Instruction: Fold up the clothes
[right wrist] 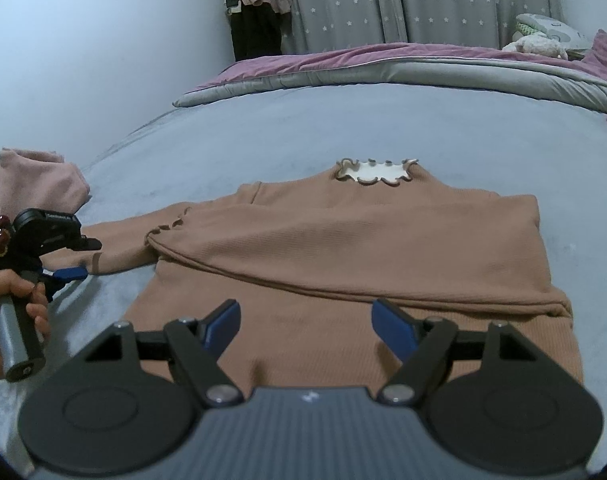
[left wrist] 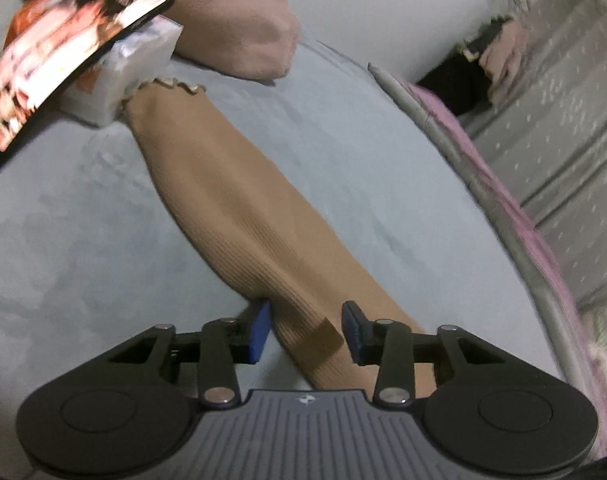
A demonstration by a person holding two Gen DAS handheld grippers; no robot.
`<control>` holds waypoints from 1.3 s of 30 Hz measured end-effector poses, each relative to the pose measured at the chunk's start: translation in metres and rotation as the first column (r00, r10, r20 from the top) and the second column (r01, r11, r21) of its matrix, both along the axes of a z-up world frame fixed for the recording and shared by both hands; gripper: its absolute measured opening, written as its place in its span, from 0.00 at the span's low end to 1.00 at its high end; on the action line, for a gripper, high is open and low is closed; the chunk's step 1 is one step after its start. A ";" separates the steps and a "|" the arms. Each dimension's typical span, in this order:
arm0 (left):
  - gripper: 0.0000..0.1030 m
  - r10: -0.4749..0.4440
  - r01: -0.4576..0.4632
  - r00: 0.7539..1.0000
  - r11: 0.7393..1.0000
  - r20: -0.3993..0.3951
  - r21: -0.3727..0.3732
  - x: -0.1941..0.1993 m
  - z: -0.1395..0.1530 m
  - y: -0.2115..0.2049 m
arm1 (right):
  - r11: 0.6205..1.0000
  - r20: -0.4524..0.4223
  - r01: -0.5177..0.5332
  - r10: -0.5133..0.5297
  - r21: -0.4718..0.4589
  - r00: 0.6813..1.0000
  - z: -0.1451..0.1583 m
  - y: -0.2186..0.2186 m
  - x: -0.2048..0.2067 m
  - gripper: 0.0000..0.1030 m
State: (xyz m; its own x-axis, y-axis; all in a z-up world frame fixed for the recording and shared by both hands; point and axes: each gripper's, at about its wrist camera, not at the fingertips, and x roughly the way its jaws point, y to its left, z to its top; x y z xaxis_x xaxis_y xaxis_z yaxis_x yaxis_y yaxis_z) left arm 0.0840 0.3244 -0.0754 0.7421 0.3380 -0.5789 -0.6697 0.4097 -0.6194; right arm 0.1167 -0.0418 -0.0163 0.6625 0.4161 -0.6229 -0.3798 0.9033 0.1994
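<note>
Your left gripper sits low over the tan sleeve, its blue fingers partly spread on either side of the ribbed cloth; the sleeve lies between them, but you cannot tell whether the pads press on it. The sleeve runs from the bottom centre of the left view up to its frilled cuff at upper left, where it ends just beside a white packet with a lit phone leaning on it. A pink garment fills the top of that view, close to the cuff.

Your right gripper hovers over the lower hem of the tan top, fingers spread wide with nothing between them. The top lies flat in mid frame, one sleeve folded across its chest, frilled collar toward the top. Your left hand holds its gripper at the left edge.

Bare grey bed sheet lies open above and right of the top. A grey and purple duvet edges the far side, with starred curtains and a white wall behind
</note>
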 end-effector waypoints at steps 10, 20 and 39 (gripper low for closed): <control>0.09 0.033 -0.027 0.992 0.998 0.122 -0.052 0.002 -0.018 0.018 | 1.000 -0.014 0.001 -0.001 0.006 1.000 -0.004 0.000 0.001 0.73; 0.07 -0.020 0.013 0.971 0.999 0.239 0.029 0.007 0.008 0.010 | 1.000 -0.012 0.003 -0.003 0.012 1.000 -0.004 0.000 0.002 0.73; 0.07 -0.528 0.424 0.778 0.841 0.340 0.336 0.037 0.073 -0.059 | 0.999 0.009 0.021 -0.022 0.039 1.000 0.006 -0.008 0.002 0.73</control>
